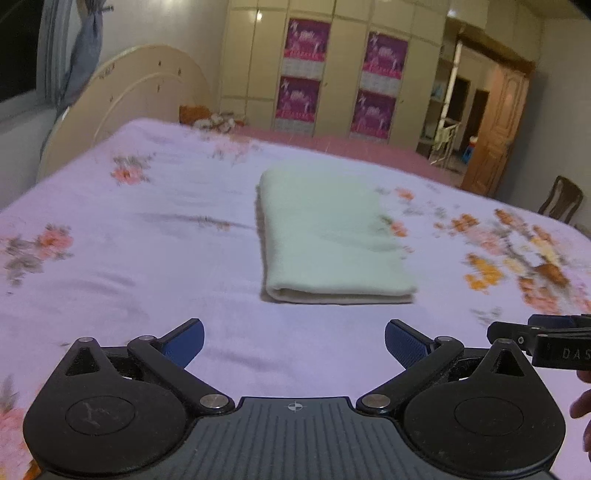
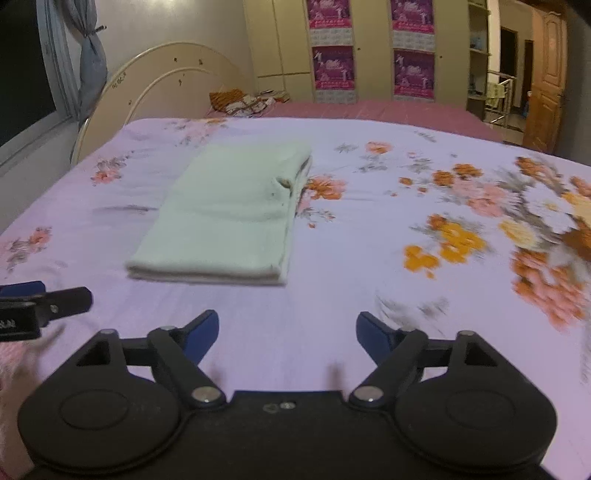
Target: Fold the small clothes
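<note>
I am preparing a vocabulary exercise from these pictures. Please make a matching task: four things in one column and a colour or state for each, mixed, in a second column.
Things:
1. cloth
2. bedsheet
3. left tool
4. door

Descriptions:
A. brown wood
B. open, nothing between its fingers
C. pale green, folded flat
D. lilac with orange flowers

Pairs: 1-C, 2-D, 3-B, 4-A

1. Dim indoor light, cool purple-grey cast in both views.
2. Window (image 2: pixel 26 85) black; light comes from the room, small glare spots on the wardrobe doors (image 1: pixel 258 14).
3. Motion blur smears the floral bedsheet (image 2: pixel 535 258) right of the fingers and softens the folded cloth (image 1: pixel 325 236) ahead of them.
4. Fisheye bends the edges; corners are dark.
5. Soft shadows only.
</note>
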Demonstrator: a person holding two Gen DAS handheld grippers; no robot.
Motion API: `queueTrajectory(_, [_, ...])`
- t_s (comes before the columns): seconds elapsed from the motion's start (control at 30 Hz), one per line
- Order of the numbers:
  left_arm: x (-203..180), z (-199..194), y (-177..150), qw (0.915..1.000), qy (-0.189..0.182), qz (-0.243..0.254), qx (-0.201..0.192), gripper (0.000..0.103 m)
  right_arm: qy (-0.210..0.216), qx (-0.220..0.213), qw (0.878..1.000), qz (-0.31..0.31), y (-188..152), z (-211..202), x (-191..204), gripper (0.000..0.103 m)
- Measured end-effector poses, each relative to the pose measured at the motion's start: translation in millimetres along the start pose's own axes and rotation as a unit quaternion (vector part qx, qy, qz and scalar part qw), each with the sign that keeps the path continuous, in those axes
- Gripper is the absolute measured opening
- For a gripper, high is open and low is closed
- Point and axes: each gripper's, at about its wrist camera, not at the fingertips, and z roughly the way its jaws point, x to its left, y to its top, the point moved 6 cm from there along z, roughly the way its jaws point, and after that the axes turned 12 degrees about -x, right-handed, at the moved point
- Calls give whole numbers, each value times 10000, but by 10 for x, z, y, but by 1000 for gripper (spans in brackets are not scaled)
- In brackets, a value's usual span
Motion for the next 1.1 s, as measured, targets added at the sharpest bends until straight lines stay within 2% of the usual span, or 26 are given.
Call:
queueTrajectory(0.27, [-210,-1122,120,9981,-93,125,-596,103,-89,-660,9977,130,119,-1184,98,84])
queueTrajectory(0.53, [-520,-1847,182,9948,-479,412,-798,103,-339,-841,9958,134,-14,-1967,146,86])
queueTrajectory(0.8, [-615,-2218,290,9925,-530,362,-1038,103,-423,-1130,9927,-39,68,-2400,179,86])
queueTrajectory(1.1, [-533,-2285,339,9921,-504,294,-1114,103,-482,-1291,9904,-139,157,-2482,290,86])
